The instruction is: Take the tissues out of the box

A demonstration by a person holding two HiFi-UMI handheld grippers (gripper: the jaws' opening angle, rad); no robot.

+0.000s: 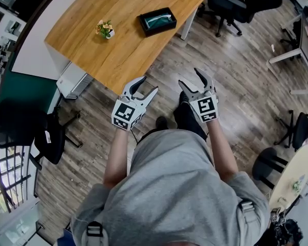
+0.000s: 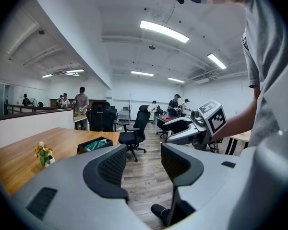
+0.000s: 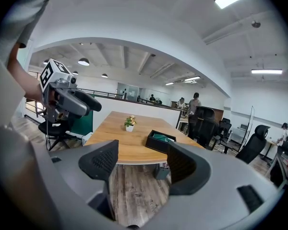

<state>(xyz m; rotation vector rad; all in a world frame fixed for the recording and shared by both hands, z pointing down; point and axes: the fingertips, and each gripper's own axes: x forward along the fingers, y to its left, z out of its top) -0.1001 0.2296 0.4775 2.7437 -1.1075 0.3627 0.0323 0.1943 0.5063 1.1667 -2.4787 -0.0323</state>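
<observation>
A black tissue box (image 1: 157, 21) with greenish tissue in its open top lies on the wooden table (image 1: 118, 45), toward the far side; it also shows as the black box (image 2: 94, 144) in the left gripper view and the box (image 3: 161, 141) in the right gripper view. I stand short of the table's near edge. My left gripper (image 1: 145, 87) is open over the floor just off the table corner, nothing between its jaws. My right gripper (image 1: 191, 77) is open too, empty, over the wood floor. The other gripper appears in each gripper view.
A small potted flower (image 1: 104, 29) stands on the table left of the box. Black office chairs (image 1: 231, 4) stand beyond the table, another chair (image 1: 51, 137) at my left. A round table (image 1: 292, 181) sits at the right. People work at far desks (image 2: 81, 102).
</observation>
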